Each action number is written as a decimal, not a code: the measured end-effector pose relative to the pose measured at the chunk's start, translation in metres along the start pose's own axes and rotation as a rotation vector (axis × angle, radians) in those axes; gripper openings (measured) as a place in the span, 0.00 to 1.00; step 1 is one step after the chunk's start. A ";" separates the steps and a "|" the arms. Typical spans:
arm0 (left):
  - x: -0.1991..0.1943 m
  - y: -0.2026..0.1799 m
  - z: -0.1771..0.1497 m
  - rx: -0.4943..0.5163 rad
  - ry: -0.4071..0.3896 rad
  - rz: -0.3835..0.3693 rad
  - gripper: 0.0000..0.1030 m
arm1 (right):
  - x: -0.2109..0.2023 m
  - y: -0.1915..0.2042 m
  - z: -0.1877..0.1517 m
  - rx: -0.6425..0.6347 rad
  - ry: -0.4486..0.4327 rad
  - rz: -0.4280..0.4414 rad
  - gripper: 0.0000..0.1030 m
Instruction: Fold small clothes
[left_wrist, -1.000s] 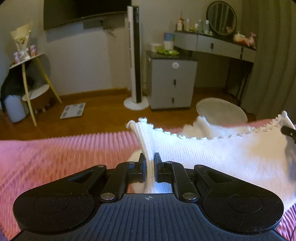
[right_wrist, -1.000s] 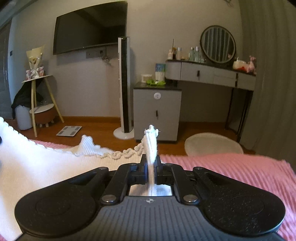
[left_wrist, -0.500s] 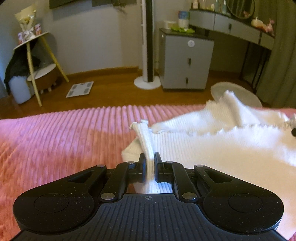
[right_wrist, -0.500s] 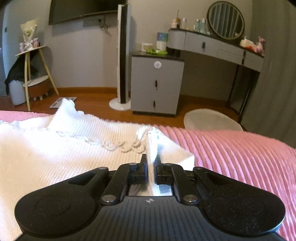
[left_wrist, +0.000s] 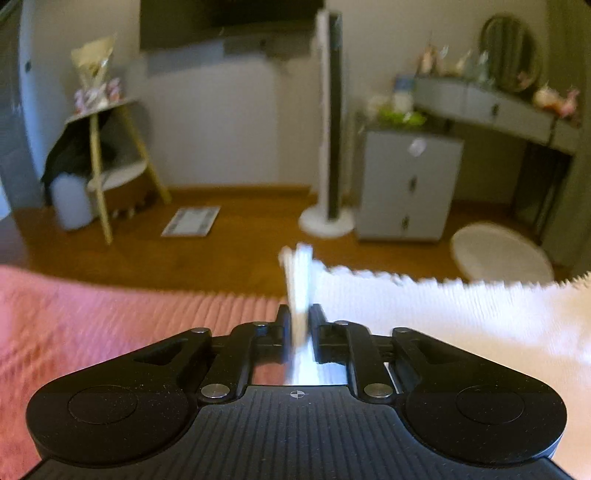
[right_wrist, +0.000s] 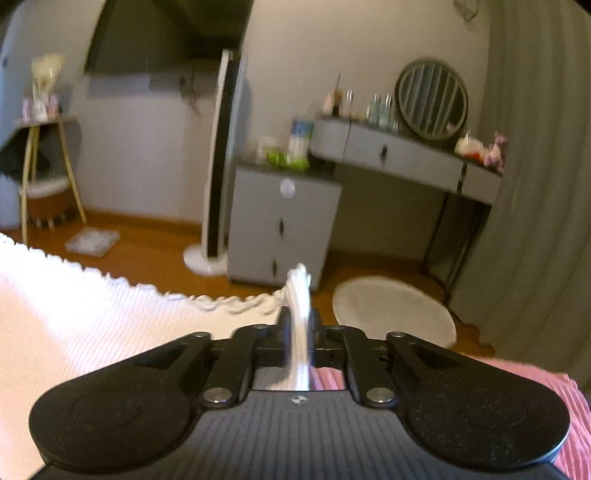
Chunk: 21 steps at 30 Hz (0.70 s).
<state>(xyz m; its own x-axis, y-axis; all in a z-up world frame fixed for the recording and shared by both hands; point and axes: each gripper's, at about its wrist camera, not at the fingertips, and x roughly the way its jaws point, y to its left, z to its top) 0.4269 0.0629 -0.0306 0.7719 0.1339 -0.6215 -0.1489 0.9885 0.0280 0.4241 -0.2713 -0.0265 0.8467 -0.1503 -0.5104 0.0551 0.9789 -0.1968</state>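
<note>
A white ribbed knit garment (left_wrist: 443, 314) with a scalloped edge hangs stretched between my two grippers over a pink ribbed bedspread (left_wrist: 110, 314). My left gripper (left_wrist: 299, 314) pinches its left corner, which stands up as a folded strip between the fingers; the jaws are opening, with cloth still filling the gap. In the right wrist view the garment (right_wrist: 92, 314) spreads to the left, and my right gripper (right_wrist: 298, 314) holds its right corner the same way, its jaws also opening. The bedspread (right_wrist: 535, 376) shows at lower right. Both views are blurred.
Beyond the bed's edge lies a wooden floor with a tower fan (left_wrist: 330, 122), a grey drawer cabinet (left_wrist: 406, 184), a round white rug (left_wrist: 502, 254), a bathroom scale (left_wrist: 190, 221) and a wooden stand (left_wrist: 107, 147). A grey curtain (right_wrist: 535, 184) hangs at right.
Half a second ago the garment lay lowered onto the bedspread. Now both views have swung up and blurred, the scalloped edge shows against the floor, and both pairs of fingers stand slightly wider.
</note>
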 end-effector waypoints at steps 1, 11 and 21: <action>0.007 -0.002 -0.004 0.009 0.047 0.006 0.19 | 0.003 0.000 -0.003 0.005 0.021 -0.010 0.14; -0.068 0.039 -0.078 -0.032 0.112 -0.161 0.69 | -0.126 -0.008 -0.074 0.281 -0.010 0.146 0.18; -0.087 0.069 -0.109 -0.136 0.210 -0.176 0.71 | -0.156 0.025 -0.115 0.272 0.098 0.052 0.24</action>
<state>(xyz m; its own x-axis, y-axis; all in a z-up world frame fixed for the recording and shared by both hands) 0.2817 0.1118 -0.0601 0.6507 -0.0706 -0.7560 -0.1165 0.9746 -0.1913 0.2323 -0.2392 -0.0477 0.7976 -0.0991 -0.5950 0.1644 0.9848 0.0563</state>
